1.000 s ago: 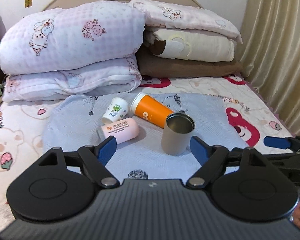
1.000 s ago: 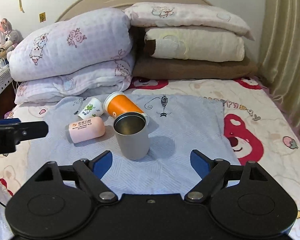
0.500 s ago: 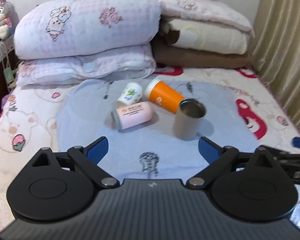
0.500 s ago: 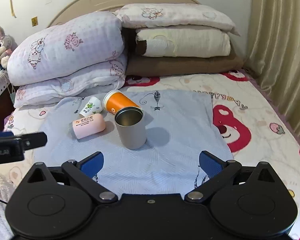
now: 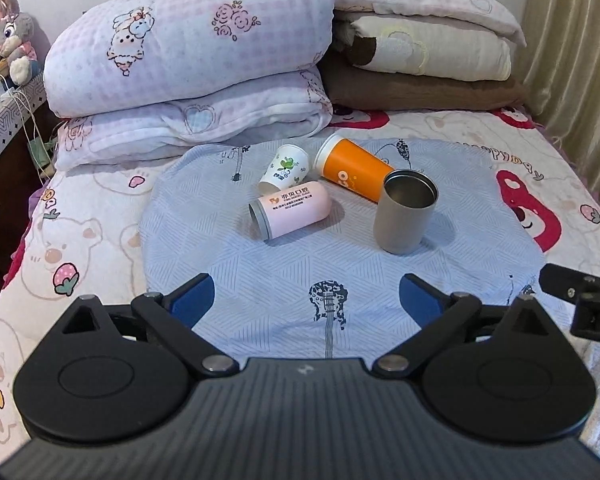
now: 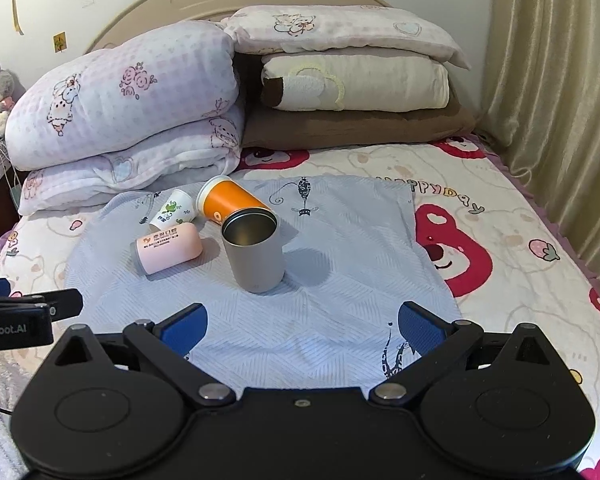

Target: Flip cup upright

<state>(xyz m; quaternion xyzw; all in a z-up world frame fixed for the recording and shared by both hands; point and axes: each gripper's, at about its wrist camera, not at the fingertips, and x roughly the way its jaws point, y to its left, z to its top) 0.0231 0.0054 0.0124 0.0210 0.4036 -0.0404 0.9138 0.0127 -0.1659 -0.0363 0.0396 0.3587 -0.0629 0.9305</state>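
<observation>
A grey metal cup (image 5: 405,212) (image 6: 254,249) stands upright, mouth up, on a pale blue cloth (image 5: 340,264) (image 6: 340,280). Behind it lie on their sides a pink cup (image 5: 290,209) (image 6: 168,247), an orange cup (image 5: 354,168) (image 6: 230,201) and a small white cup with a green print (image 5: 285,168) (image 6: 172,211). My left gripper (image 5: 308,302) is open and empty, well short of the cups. My right gripper (image 6: 302,326) is open and empty, also short of the grey cup. Each gripper's tip shows at the edge of the other's view.
The cloth lies on a bed with a bear-print sheet (image 6: 500,216). Folded quilts (image 5: 188,48) and stacked pillows (image 6: 352,84) are piled against the headboard. Curtains (image 6: 560,100) hang at the right. A side table with a plush toy (image 5: 14,32) is at the left.
Both grippers have drawn back from the cups and stay open. The left view has shifted so the cups sit farther off and more central. The cups have not moved.
</observation>
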